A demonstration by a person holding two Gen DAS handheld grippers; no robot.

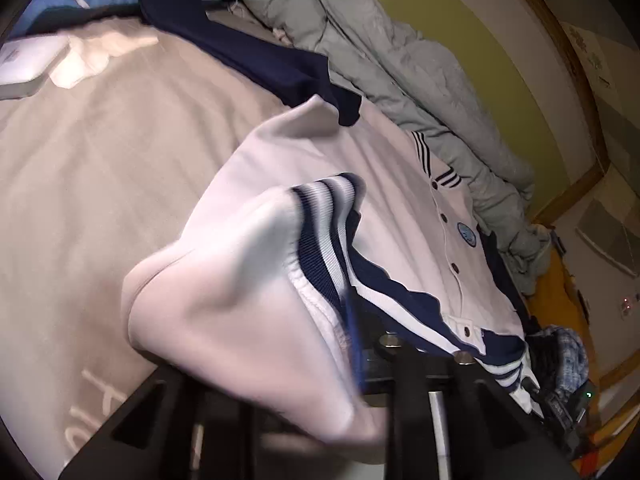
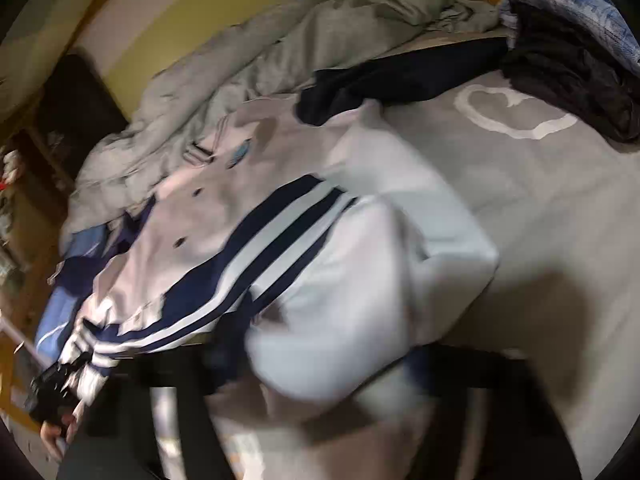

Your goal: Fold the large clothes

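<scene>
A white varsity jacket with navy stripes and snap buttons lies face up on the beige bed sheet. Its striped hem is lifted off the bed towards both cameras. In the left wrist view the hem bunches into my left gripper, which is shut on it; cloth covers the fingers. The right wrist view shows the same jacket, with the left gripper and a hand at the hem's far-left corner. A blurred white fold lies over my right gripper and hides its fingers.
A crumpled grey duvet runs along the yellow wall behind the jacket. The jacket's navy sleeve stretches across the bed. A white box sits at the far left. Dark and plaid clothes are piled near a white heart print.
</scene>
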